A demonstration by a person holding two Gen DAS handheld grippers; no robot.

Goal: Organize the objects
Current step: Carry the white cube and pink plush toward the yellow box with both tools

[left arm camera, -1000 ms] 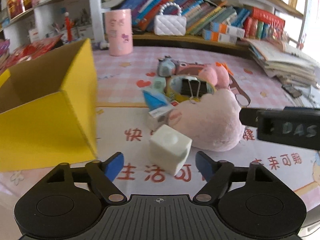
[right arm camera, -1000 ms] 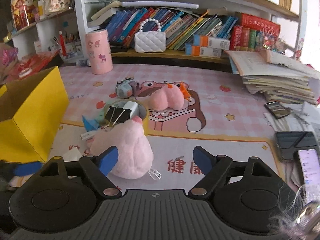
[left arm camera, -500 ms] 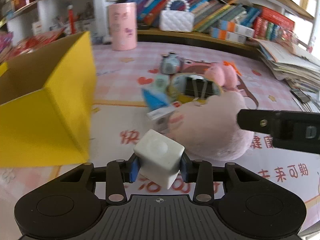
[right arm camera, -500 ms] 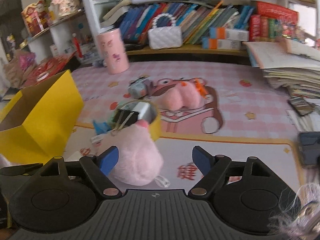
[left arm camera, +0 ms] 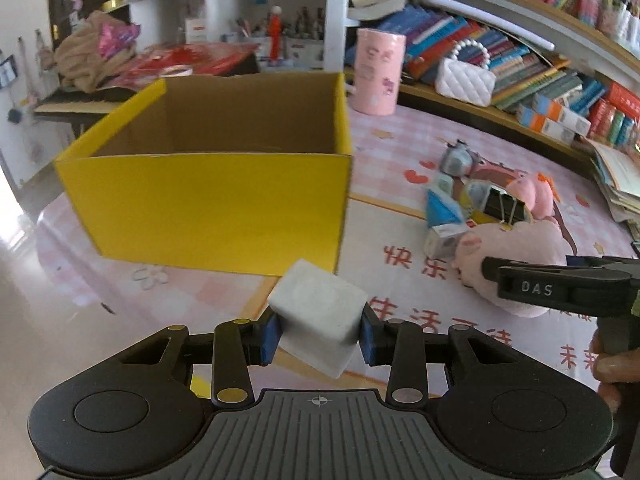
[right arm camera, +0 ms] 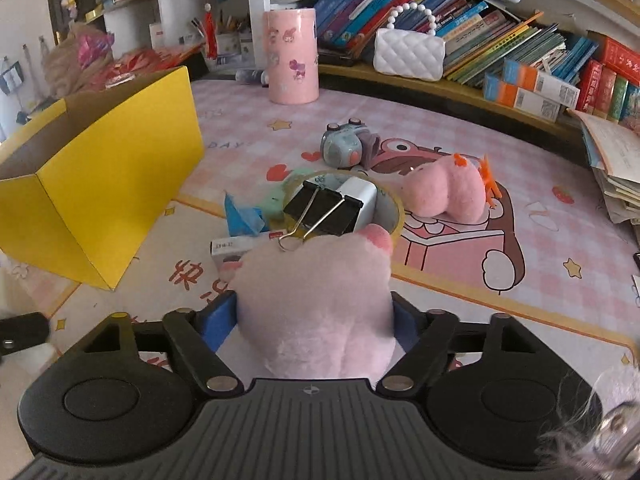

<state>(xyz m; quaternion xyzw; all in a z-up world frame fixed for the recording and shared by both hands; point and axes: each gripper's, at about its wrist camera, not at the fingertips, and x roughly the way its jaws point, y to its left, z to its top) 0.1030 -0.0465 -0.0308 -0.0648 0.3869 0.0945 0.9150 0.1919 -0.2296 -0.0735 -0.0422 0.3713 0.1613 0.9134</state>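
Note:
My left gripper (left arm camera: pixel 318 334) is shut on a white cube (left arm camera: pixel 320 312), held tilted above the pink mat. Just beyond it stands the open yellow cardboard box (left arm camera: pixel 208 200), whose brown inside shows nothing. In the right wrist view my right gripper (right arm camera: pixel 314 320) straddles a pale pink plush toy (right arm camera: pixel 316 288). Its jaws are closing, and the blue pads touch the plush on both sides. The plush (left arm camera: pixel 516 248) lies on the mat in the left wrist view, with the right gripper's black finger (left arm camera: pixel 520 276) over it. The yellow box (right arm camera: pixel 100 184) stands to the plush's left.
Behind the plush lies a tape roll (right arm camera: pixel 392 208) holding a black binder clip (right arm camera: pixel 324 208) and a white plug (right arm camera: pixel 358 196). Around it are a blue triangular pack (right arm camera: pixel 240 216), a small white carton (right arm camera: pixel 232 248), a toy camera (right arm camera: pixel 344 148), another pink plush (right arm camera: pixel 448 192). A pink canister (right arm camera: pixel 292 56) stands by the bookshelf.
My left gripper shut on the white cube, lifted it and swung left to face the yellow box. My right gripper came down over the pink plush and its jaws narrowed onto it.

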